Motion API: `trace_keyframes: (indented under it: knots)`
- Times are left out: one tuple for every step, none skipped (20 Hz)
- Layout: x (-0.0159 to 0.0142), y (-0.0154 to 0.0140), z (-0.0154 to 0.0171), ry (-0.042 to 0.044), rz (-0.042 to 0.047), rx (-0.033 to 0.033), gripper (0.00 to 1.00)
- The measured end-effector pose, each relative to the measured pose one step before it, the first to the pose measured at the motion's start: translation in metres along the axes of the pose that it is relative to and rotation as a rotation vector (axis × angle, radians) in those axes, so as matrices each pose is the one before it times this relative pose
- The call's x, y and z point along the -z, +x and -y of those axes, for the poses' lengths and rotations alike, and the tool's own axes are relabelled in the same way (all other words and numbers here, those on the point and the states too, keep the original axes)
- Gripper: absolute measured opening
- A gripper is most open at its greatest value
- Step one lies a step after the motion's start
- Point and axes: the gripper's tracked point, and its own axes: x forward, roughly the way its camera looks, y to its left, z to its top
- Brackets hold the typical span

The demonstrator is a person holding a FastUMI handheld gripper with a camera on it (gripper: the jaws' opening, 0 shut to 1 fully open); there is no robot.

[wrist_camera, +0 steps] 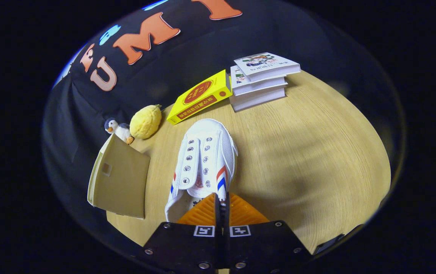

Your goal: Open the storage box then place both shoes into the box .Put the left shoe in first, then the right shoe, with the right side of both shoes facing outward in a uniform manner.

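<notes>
The wooden surface (298, 152) is the largest thing in front of me, and the task things lie on its near part. To the left of my fingers stands the storage box (121, 179), beige, with its flat panel turned toward me; I cannot tell from here if it is already open. At the far edge there is a stack of books (260, 82) and a yellow book (199, 97) leaning beside it. Between the box and my fingers is one white shoe (204, 160) with red and blue stripes, its toe pointing away from me, toward the books. Beyond the box sit a yellow plush toy (145, 121) and a small penguin toy (117, 129).

My hand-held gripper (221, 201) is closed on the shoe: the two fingers are pressed together over the edge of its opening, at the heel end. I judge this is the step of carrying a shoe to the box; whether it is the left one I cannot say. The next move needs a lift, a travel to the left, and a turn so that the right side faces outward
</notes>
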Motion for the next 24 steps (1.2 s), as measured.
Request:
trace_keyframes:
  knots:
    - [-0.00606,-0.00405,-0.01254,-0.01851,0.01164,-0.00725,0.00]
    - [-0.00751,-0.00420,-0.01392,-0.01703,0.01991,-0.00553,0.00]
    - [-0.00703,-0.00405,-0.01477,-0.01109,0.01243,-0.00982,0.00]
    - [-0.00650,-0.00353,-0.01693,0.00018,0.00707,-0.01464,0.00]
    - [-0.00543,-0.00328,-0.01748,0.00568,0.00593,-0.00971,0.00]
    - [-0.00532,-0.00193,-0.01769,-0.00969,0.01078,-0.00514,0.00]
    - [-0.00605,-0.00126,-0.01687,-0.01818,0.01165,-0.00327,0.00]
    - [-0.00424,-0.00082,-0.01731,-0.01312,0.00805,-0.00551,0.00]
    - [-0.00204,-0.00057,-0.01823,-0.00087,0.00057,-0.00915,0.00]
    - [-0.00013,0.00203,-0.01972,0.00475,-0.00358,-0.01856,0.00]
    - [-0.00469,0.00302,-0.02135,0.00773,0.00003,-0.01520,0.00]
    - [0.00025,0.00198,-0.01741,0.00125,-0.00234,-0.01430,0.00]
    - [0.00185,0.00231,-0.01633,-0.00036,-0.00125,-0.01289,0.00]
    - [0.00123,0.00276,-0.01790,-0.00218,0.00022,-0.01378,0.00]
    - [0.00059,0.00382,-0.01766,-0.00981,0.00094,-0.01549,0.00]
    - [0.00199,0.00412,-0.01532,-0.00734,-0.00439,-0.01213,0.00]
    - [0.00348,0.00505,-0.01542,-0.01040,-0.00644,-0.01055,0.00]
    - [0.00265,0.00595,-0.01216,-0.01757,-0.00661,0.00046,0.00]
    - [0.00329,0.00573,-0.00899,-0.02204,-0.00765,0.00723,0.00]
    - [0.00398,0.00686,-0.00721,-0.01779,-0.01019,0.01234,0.00]
    - [0.00436,0.00616,-0.00591,-0.01443,-0.01072,0.01441,0.00]
    - [0.00527,0.00686,-0.00354,-0.01452,-0.01267,0.01929,0.00]
    - [0.00390,0.00580,-0.00121,-0.01704,-0.01030,0.02550,0.00]
    - [0.01156,0.00507,-0.00039,-0.01798,-0.01076,0.02996,0.00]
